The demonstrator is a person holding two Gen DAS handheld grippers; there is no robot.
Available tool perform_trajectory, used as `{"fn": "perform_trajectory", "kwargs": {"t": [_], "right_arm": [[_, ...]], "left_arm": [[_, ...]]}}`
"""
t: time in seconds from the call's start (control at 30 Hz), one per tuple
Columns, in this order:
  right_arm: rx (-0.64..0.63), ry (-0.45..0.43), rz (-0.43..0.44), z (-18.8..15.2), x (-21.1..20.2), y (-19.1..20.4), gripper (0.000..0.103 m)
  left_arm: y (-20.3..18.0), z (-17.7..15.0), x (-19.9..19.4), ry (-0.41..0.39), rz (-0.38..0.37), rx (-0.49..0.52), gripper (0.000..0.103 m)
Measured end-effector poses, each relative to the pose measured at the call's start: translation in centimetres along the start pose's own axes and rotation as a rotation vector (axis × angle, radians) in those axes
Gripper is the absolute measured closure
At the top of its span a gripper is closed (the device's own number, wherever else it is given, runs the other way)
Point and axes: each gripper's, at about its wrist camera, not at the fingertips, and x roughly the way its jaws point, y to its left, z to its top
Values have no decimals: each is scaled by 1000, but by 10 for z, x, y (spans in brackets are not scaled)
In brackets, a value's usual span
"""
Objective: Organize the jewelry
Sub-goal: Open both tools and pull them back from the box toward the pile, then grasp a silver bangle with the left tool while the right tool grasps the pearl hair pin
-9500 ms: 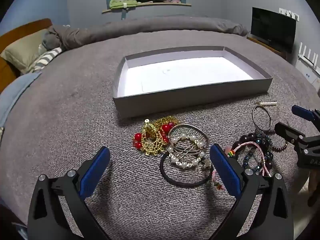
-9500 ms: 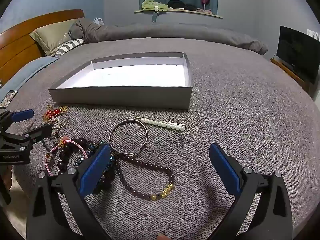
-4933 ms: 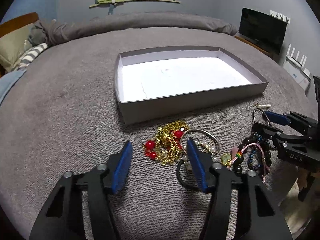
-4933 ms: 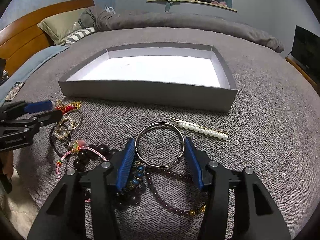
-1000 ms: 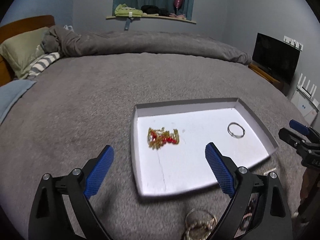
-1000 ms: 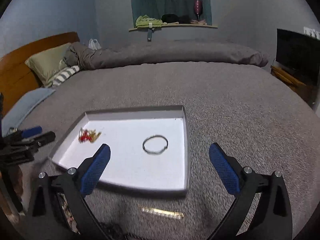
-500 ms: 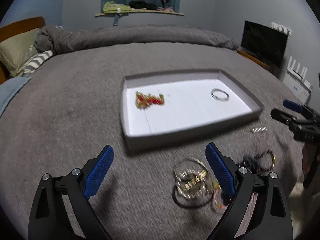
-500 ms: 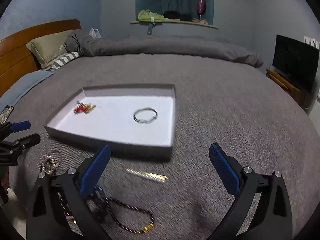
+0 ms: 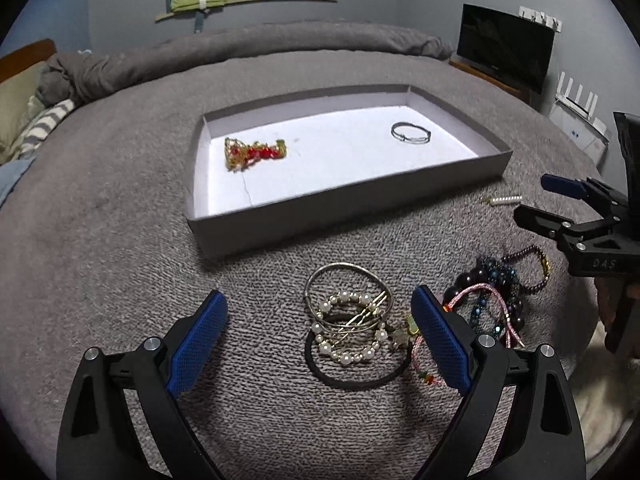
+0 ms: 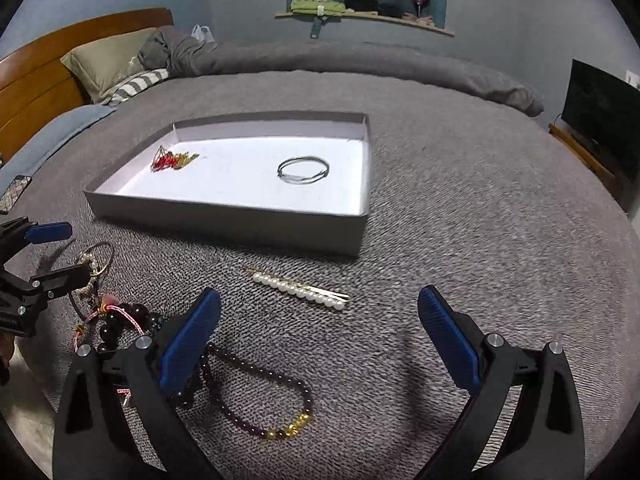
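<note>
A shallow grey box (image 9: 344, 200) (image 10: 240, 218) with a white floor lies on the bed and holds a gold-and-red necklace (image 9: 254, 153) (image 10: 173, 159) and a thin silver bangle (image 9: 411, 134) (image 10: 303, 170). In front of it, my left gripper (image 9: 318, 338) hangs open over a pile of a silver bangle, a pearl bracelet (image 9: 350, 332) and a black hair tie (image 9: 356, 372). My right gripper (image 10: 318, 340) is open just short of a pearl hairpin (image 10: 299, 289) (image 9: 505, 199), with a dark bead bracelet (image 10: 264, 406) under its left finger. A tangle of dark beads and pink cord (image 9: 490, 300) (image 10: 116, 320) lies between the grippers.
The grey bedspread (image 10: 480, 200) stretches around the box. A rolled duvet (image 9: 260, 48) and pillows (image 10: 108, 60) lie at the far side, beside a wooden headboard (image 10: 40, 68). A television (image 9: 506, 52) stands at the right. A phone (image 10: 14, 192) lies at the left edge.
Both grippers have drawn back from the box and dropped lower toward the loose jewellery near the bed's edge. Both stay open; the necklace and bangle rest in the box.
</note>
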Motion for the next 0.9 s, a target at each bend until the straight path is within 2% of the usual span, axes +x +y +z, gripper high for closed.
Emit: {"fn": "perform_trajectory", "kwargs": {"t": [0.17,0.37,0.6,0.7,0.8,0.9], "right_arm": [[49,22,35,-1,7,-3,21],[15,27,20,-3,11,2,32],[-3,15,9,-3,13,4,45],[-20,16,10,-3,14,8,52],[-29,21,16,-2,15,10,58],[-27,28,22,-2,15,10,60]], "left_arm": [[-1,-2,7,25,-27,4,10],[-1,-4,12,40,-31,16,12],[-2,-1,14,30,-38,16,21],[-5,-2,14,27,-25,34,30],[-4,-2,13,33,-25,39,34],[-4,-2,14,40,-28,42,38]]}}
